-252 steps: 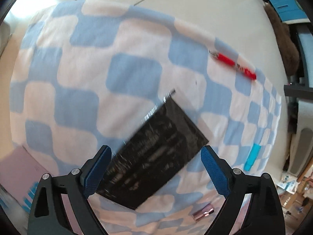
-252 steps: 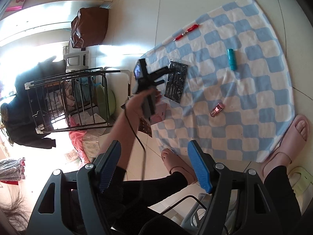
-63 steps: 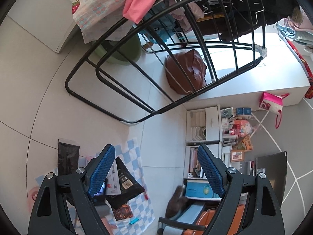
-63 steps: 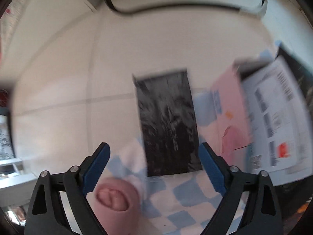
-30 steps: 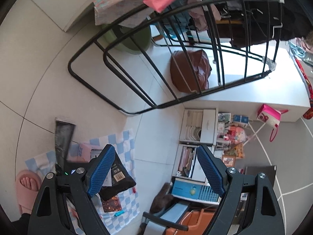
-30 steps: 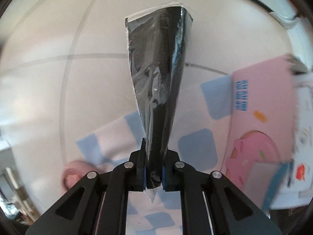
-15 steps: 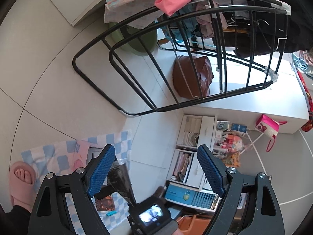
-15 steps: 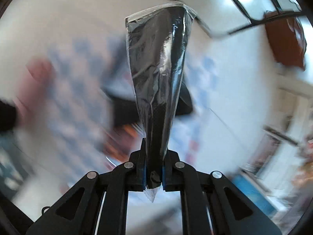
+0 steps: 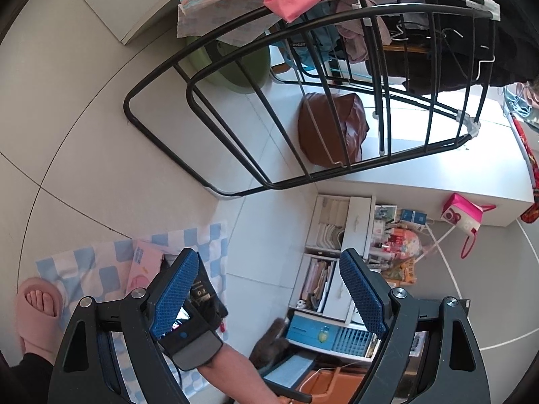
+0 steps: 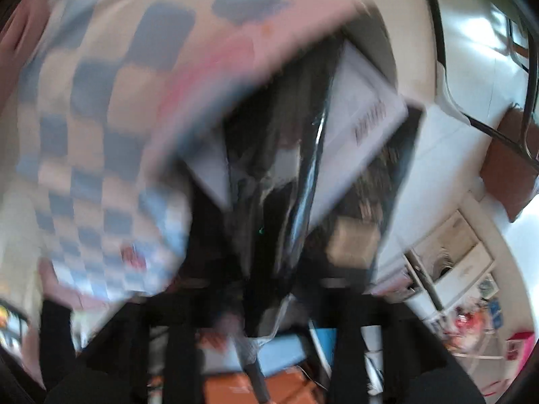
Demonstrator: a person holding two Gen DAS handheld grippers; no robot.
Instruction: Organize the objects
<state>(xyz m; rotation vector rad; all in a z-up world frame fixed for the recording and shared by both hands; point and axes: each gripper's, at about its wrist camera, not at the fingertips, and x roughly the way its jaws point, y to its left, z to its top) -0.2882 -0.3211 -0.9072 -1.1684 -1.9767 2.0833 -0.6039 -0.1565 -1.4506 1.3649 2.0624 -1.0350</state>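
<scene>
The right gripper (image 10: 269, 289) is opening around the black packet (image 10: 289, 181), above the stack on the checkered cloth (image 9: 101, 269), while the left gripper (image 9: 266, 289) hangs spread wide, holding nothing.

the cloth (image 9: 101, 269) is checked in pale blue and white. on it lies a pink box (image 9: 143, 266) and a glossy black packet (image 10: 286, 202). the left tool (image 9: 266, 296) has blue textured pads. at nine o'clock, a pink slipper (image 9: 37, 306); the drying rack (image 9: 235, 101) is black.
</scene>
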